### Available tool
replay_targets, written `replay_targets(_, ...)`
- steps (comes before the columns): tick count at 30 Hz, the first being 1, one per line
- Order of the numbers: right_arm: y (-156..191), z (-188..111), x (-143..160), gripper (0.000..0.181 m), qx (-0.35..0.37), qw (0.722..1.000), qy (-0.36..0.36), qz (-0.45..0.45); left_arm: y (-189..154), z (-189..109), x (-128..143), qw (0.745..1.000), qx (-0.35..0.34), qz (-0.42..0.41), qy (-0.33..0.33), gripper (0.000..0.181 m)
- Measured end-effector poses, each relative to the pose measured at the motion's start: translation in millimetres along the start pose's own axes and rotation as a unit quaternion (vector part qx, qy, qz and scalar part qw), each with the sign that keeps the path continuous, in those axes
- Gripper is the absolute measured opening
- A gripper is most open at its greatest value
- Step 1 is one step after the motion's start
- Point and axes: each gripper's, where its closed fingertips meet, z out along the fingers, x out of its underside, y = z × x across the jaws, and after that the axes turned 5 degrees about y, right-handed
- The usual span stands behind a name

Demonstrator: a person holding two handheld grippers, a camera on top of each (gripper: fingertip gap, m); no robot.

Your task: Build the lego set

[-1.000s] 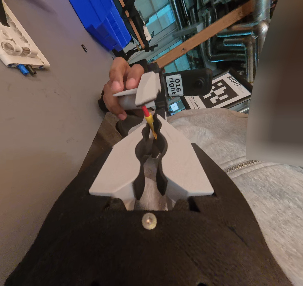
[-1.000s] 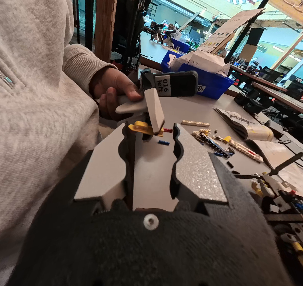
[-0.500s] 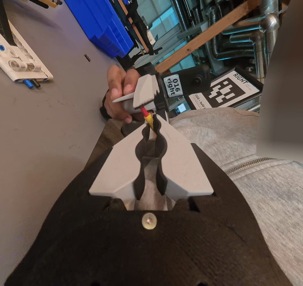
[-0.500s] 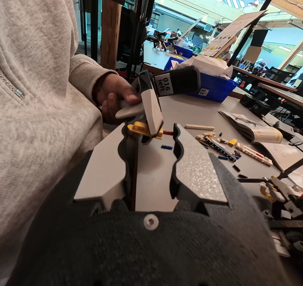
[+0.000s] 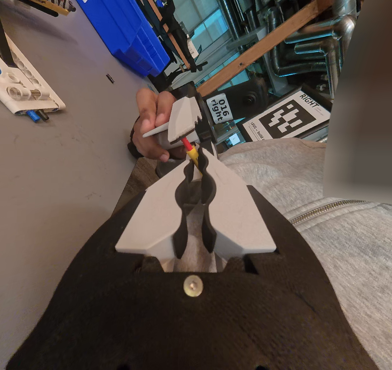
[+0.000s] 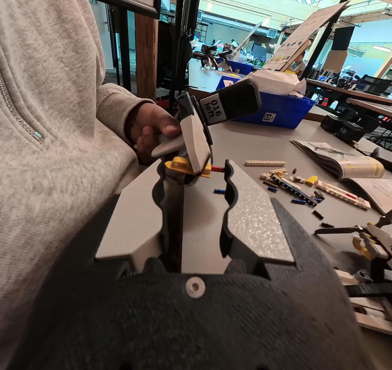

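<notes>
Grey table (image 6: 265,139), wooden post (image 6: 146,58), metal ducts (image 5: 314,41), bright skylit hall with further tables (image 6: 203,75)

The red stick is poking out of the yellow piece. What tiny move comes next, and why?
Probably close the right hand-held gripper on the red pin and press it deeper. The left hand-held gripper grips the yellow piece, the pin juts out of it, and the right one stands open around it.
</notes>
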Motion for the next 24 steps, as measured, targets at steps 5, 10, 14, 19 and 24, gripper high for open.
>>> replay_targets(5, -1.2, -1.0, 1.8, 0.055, 0.009, 1.0, 0.004, -0.022, 0.1, 0.9, 0.1, 1.0, 0.001, 0.0, 0.0, 0.001)
replay_targets(10, -1.0, -2.0, 1.4, 0.054, 0.014, 0.999, 0.002, -0.032, 0.6, 0.4, -0.4, 1.0, 0.001, 0.001, -0.003, 0.003)
replay_targets(14, -1.5, -1.5, 1.9, 0.054, 0.017, 0.999, 0.005, -0.035, 1.1, -0.1, -0.8, 1.0, 0.001, 0.0, -0.005, 0.002)
replay_targets(19, -2.0, -1.0, 2.5, 0.054, 0.017, 0.999, 0.008, -0.032, 2.8, -1.4, -3.0, 1.0, 0.0, -0.002, -0.014, 0.003)
replay_targets(24, -3.9, 0.1, 3.3, 0.054, 0.023, 0.999, 0.013, -0.032, 5.8, -2.6, -4.5, 1.0, -0.009, 0.0, -0.023, 0.003)
